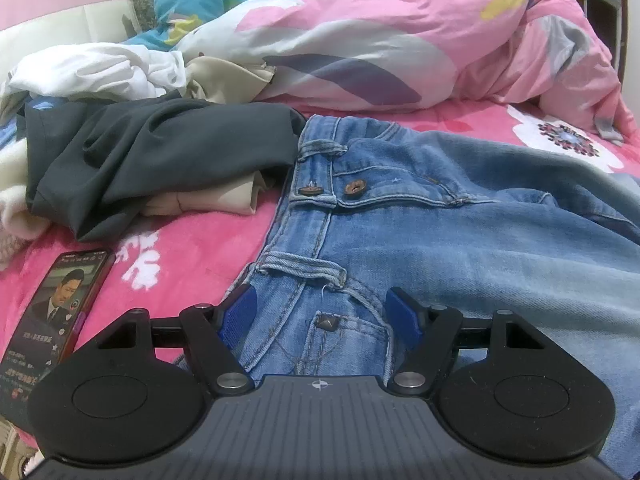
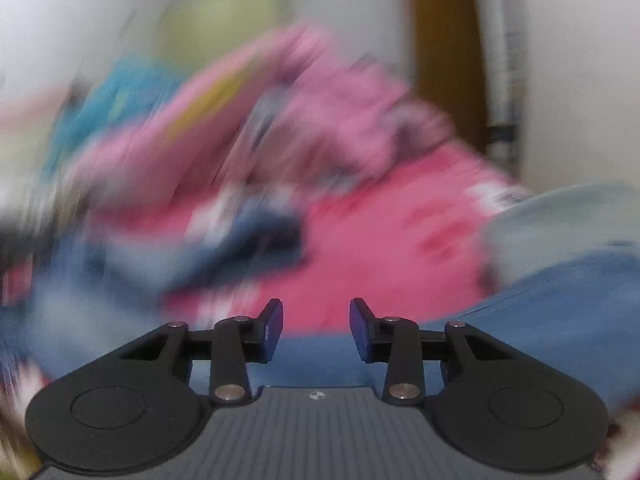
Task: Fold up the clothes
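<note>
The jeans (image 1: pixel 420 216) are showing light, faded blue with two brown buttons (image 1: pixel 334 190). Beside the jeans, a dark grey cloth (image 1: pixel 160 152) is lying on a hot pink blanket (image 1: pixel 188 248) with white flowers. Behind the jeans, a pink, white and purple quilt (image 1: pixel 380 40) is showing yellow spots.

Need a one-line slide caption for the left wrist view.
Left tongs open over the waistband of blue jeans on a pink bed, phone alongside.

Left wrist view sharp and evenly lit — soft indoor light, faint shadows, edges bowing with fisheye curve. Right wrist view smeared by heavy motion blur — only its own gripper (image 2: pixel 316 316) crisp.
</note>
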`<move>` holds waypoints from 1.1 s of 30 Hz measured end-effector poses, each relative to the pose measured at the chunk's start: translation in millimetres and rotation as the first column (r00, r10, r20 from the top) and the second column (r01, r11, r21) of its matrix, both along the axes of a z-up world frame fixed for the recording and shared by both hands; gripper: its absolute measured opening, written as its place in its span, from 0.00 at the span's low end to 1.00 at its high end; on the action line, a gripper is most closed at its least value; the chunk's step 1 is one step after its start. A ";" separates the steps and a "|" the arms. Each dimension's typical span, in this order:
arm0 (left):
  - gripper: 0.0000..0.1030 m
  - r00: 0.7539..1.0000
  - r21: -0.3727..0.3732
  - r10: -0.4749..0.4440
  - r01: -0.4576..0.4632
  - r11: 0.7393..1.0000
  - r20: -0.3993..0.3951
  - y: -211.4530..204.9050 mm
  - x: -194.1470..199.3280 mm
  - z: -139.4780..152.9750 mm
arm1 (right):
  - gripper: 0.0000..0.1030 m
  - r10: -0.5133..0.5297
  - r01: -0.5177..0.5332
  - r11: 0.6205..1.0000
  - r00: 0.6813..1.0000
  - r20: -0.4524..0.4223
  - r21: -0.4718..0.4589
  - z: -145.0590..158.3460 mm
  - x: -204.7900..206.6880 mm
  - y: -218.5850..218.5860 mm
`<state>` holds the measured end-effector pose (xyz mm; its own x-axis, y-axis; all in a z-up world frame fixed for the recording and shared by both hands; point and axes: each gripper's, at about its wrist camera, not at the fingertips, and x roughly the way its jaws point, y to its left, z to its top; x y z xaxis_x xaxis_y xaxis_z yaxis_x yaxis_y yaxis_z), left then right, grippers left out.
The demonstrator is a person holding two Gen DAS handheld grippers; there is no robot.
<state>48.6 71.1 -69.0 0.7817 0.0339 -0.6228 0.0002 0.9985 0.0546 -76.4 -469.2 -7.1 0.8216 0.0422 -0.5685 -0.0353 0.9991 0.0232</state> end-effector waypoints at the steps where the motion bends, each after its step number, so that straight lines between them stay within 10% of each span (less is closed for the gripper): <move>1: 0.70 1.000 -0.003 -0.003 0.003 1.000 0.002 0.7 -0.2 -0.3 | 0.37 -0.016 0.012 0.998 0.997 -0.078 -0.055 -19.2 19.1 -3.6; 3: 0.71 1.000 -0.006 -0.013 0.013 1.000 0.011 1.6 -1.8 -1.5 | 0.36 -0.181 0.161 0.979 0.971 -0.157 -0.128 -49.0 45.2 -35.4; 6: 0.71 0.999 -0.005 -0.025 0.025 1.000 0.020 2.8 -2.5 -2.7 | 0.01 -0.396 0.401 0.916 0.910 -0.123 0.013 -38.6 44.1 -80.8; 14: 0.71 0.999 -0.009 -0.040 0.041 0.999 0.026 4.4 -2.9 -1.6 | 0.35 -0.233 0.233 0.972 0.972 -0.027 -0.023 3.4 41.7 0.2; 17: 0.71 0.999 -0.030 -0.047 0.047 0.998 0.006 7.3 -3.3 6.3 | 0.38 -0.162 0.166 0.974 0.986 -0.037 0.155 19.0 57.9 17.1; 23: 0.74 0.993 -0.036 -0.060 0.064 0.997 0.102 4.0 -16.4 43.5 | 0.52 -0.059 0.086 0.807 0.996 -0.065 0.584 15.8 120.4 26.4; 28: 0.80 0.980 -0.029 -0.125 0.131 0.991 0.154 -24.2 3.9 65.4 | 0.52 -0.125 0.171 0.763 0.985 -0.116 0.623 -2.6 152.2 26.5; 33: 0.80 0.987 -0.049 -0.144 0.148 0.988 0.076 -50.5 60.4 47.0 | 0.65 -0.221 0.259 0.621 0.963 -0.152 0.739 -13.9 159.8 -2.7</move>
